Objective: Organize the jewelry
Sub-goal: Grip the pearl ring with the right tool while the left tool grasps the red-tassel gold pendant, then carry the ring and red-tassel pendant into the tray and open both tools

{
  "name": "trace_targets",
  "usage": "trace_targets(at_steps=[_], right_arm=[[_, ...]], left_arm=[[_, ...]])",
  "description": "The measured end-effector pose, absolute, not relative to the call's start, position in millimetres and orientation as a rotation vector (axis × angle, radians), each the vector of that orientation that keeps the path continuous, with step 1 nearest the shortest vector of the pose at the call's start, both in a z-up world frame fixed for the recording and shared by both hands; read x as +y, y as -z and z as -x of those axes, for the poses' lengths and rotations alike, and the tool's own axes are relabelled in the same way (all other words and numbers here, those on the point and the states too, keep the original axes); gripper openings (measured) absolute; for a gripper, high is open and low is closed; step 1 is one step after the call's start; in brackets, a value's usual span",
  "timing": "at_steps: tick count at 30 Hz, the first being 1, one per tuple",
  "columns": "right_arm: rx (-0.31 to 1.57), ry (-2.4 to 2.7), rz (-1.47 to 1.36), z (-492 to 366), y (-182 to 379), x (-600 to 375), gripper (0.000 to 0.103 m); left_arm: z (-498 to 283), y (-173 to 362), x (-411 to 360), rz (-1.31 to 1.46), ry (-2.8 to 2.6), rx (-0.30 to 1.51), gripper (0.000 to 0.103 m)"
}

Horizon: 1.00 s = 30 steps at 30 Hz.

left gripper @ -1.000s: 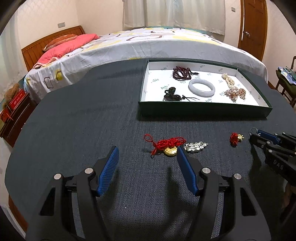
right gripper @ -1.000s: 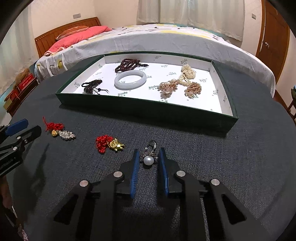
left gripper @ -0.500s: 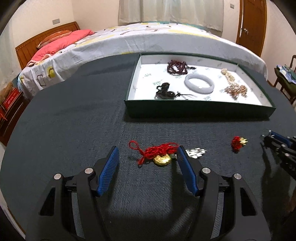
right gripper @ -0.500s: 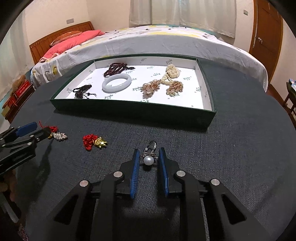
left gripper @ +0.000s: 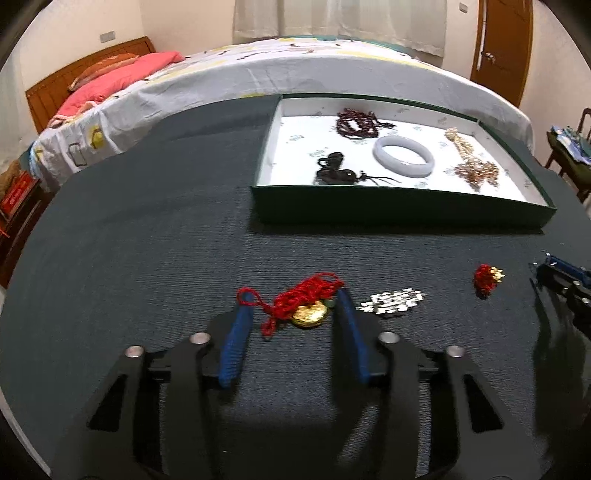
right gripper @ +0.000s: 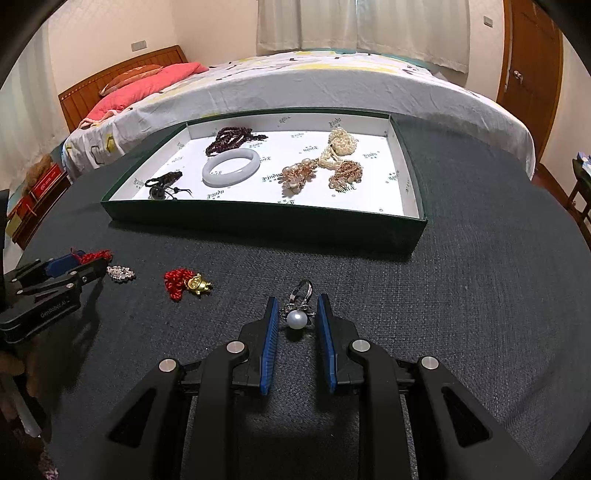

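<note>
A dark bench [left gripper: 147, 229] fills the front. Behind it stands a bed [right gripper: 332, 85] with a patterned white cover, a pink pillow [right gripper: 147, 86] and a wooden headboard [right gripper: 122, 74]. Pale curtains [right gripper: 362, 26] hang on the cream back wall. A brown wooden door [right gripper: 528, 55] is at the right

A red knotted cord with a gold pendant [left gripper: 304, 304] lies on the near cloth. Right of it sits a small silver brooch [left gripper: 392, 301], then a red tassel with a gold charm [left gripper: 487, 277], then a pearl ring [right gripper: 297, 314] resting on its side. In the far green tray [right gripper: 258, 218] lie dark beads, a pale bangle [right gripper: 232, 172], a black cord piece and pearl strands.
</note>
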State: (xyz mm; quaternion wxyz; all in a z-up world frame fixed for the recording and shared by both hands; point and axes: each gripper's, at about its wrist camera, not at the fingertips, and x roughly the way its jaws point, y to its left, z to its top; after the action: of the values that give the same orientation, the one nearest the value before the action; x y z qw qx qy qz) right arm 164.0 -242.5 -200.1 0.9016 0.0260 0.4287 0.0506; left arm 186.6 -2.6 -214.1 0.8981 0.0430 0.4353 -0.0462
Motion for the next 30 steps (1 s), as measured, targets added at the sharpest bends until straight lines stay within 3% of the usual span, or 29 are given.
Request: trace_targets(at_steps=[2, 6, 30], right_arm=[[0.886, -0.106, -0.054, -164.0, 200.2, -242.4, 0.022], [0.887, -0.106, -0.051, -162.9, 200.3, -243.0, 0.022], [0.821, -0.092, -0.052, -147.9, 173.9, -244.9, 0.022]], left_arm=[[-186.4, 214.5, -3.5, -0.085, 0.109, 0.902, 0.028], [-185.1, 214.4, -6.1, -0.095, 0.118, 0.901, 0.022], [-171.6, 179.9, -8.2, -0.075, 0.123, 0.797, 0.022]])
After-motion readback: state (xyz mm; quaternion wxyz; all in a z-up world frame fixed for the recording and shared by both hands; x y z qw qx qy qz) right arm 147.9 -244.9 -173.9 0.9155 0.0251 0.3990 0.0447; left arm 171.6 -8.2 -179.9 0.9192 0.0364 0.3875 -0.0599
